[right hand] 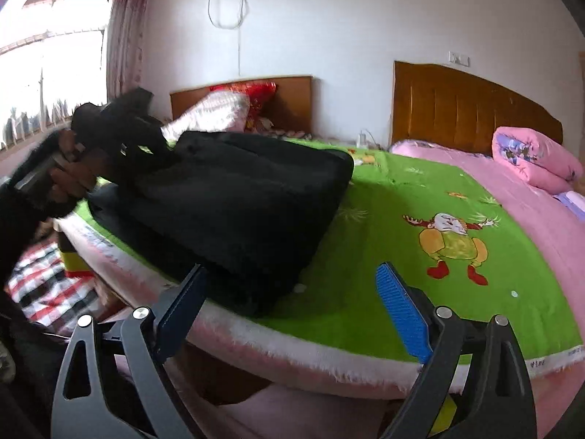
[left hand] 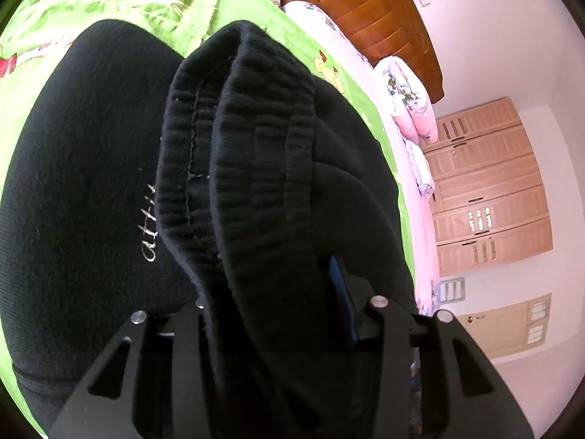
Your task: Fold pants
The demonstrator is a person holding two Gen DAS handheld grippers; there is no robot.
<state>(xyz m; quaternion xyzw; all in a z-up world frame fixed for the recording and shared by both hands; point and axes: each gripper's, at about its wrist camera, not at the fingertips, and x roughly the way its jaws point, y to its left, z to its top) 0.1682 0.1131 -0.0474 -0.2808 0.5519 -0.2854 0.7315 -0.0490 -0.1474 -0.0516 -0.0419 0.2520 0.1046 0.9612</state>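
A: Pants (right hand: 234,212) lie on the green sheet (right hand: 402,190), left of centre in the right wrist view, already doubled into a thick black bundle near the bed's edge.

B: We hold their waistband (left hand: 234,168) in our left gripper (left hand: 278,314); its jaws are clamped on that ribbed band, which fills the middle of the left wrist view.

A: Our right gripper (right hand: 292,314) sits at the bottom of its frame, jaws spread wide, holding nothing, just short of the bundle's near corner.

B: We judge the folding well along: layers are stacked, but the waistband end is raised, not laid down. One last fold and smoothing seem left.
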